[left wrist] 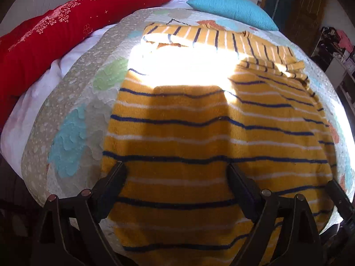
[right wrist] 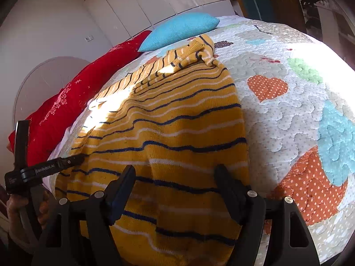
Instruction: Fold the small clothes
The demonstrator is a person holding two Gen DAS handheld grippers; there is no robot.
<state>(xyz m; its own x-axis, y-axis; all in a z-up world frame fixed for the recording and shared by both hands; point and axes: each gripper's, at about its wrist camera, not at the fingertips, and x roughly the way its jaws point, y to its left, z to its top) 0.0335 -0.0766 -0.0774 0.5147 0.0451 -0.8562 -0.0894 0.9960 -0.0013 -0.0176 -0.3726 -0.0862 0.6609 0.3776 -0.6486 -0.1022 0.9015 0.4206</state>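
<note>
A small yellow sweater with navy and white stripes [left wrist: 199, 137] lies flat on the quilted bedspread [left wrist: 88, 102], its sleeves folded across the far end [left wrist: 221, 37]. My left gripper [left wrist: 177, 177] is open, fingers spread over the sweater's near hem at its left side. My right gripper [right wrist: 175, 179] is open over the near hem at the sweater's right side [right wrist: 177, 133]. The left gripper also shows in the right wrist view [right wrist: 44, 168], low at the sweater's left edge. The right gripper's finger shows at the left wrist view's right edge [left wrist: 339, 195]. A bright sun patch washes out the sweater's chest.
A long red pillow [left wrist: 55, 33] lies along the bed's left side and a turquoise cushion [left wrist: 233, 8] at the far end. White wardrobe doors [right wrist: 111, 6] stand behind. Shelves with clutter [left wrist: 337, 44] are at the right. The quilt has heart patches [right wrist: 266, 86].
</note>
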